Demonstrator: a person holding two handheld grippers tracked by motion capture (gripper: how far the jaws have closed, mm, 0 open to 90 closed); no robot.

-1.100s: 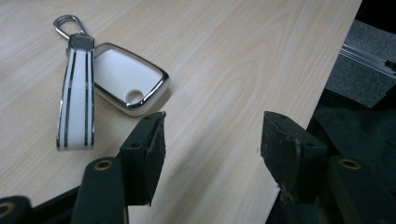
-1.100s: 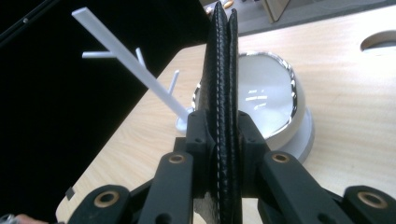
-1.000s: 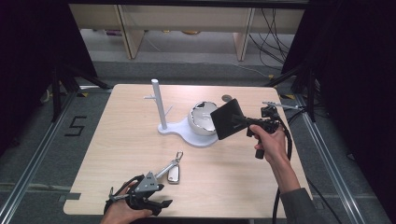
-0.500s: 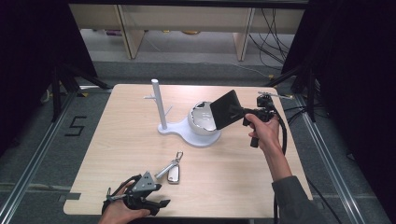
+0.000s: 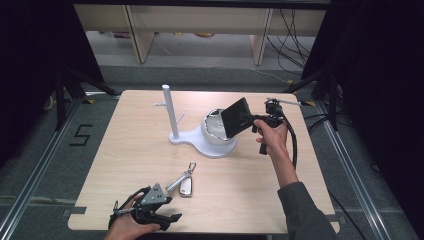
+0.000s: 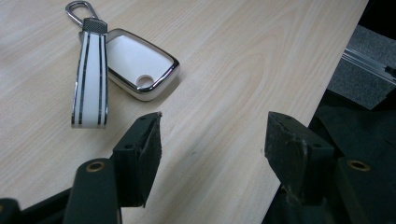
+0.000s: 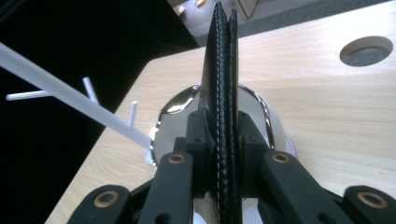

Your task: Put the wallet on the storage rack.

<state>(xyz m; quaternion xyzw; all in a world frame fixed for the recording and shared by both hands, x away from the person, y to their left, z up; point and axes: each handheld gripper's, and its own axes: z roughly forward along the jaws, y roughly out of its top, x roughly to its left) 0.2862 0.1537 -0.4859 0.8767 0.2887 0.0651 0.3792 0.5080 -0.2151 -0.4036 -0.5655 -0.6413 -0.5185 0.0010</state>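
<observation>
A black stitched wallet point(image 5: 237, 116) hangs tilted over the chrome-rimmed bowl point(image 5: 214, 131) of a white stand point(image 5: 169, 112), with my right gripper point(image 5: 250, 120) shut on its edge. In the right gripper view the wallet point(image 7: 223, 70) stands edge-on between the pads, and the bowl point(image 7: 175, 109) lies just behind and below it. A white and chrome key fob point(image 5: 186, 186) with a striped strap point(image 5: 179, 181) lies flat near the front of the table. My left gripper point(image 5: 170, 218) rests low at the front edge, open. The key fob point(image 6: 135, 63) sits ahead of its left jaw, apart from it.
The stand's white post point(image 7: 70, 100) carries thin pegs and rises left of the bowl. A round hole point(image 7: 365, 50) is cut in the wooden table point(image 5: 125, 150) behind the bowl. Dark floor, rails and cables surround the table.
The right hand has carried the wallet a little to the left and farther over the bowl. The left gripper has stayed where it was.
</observation>
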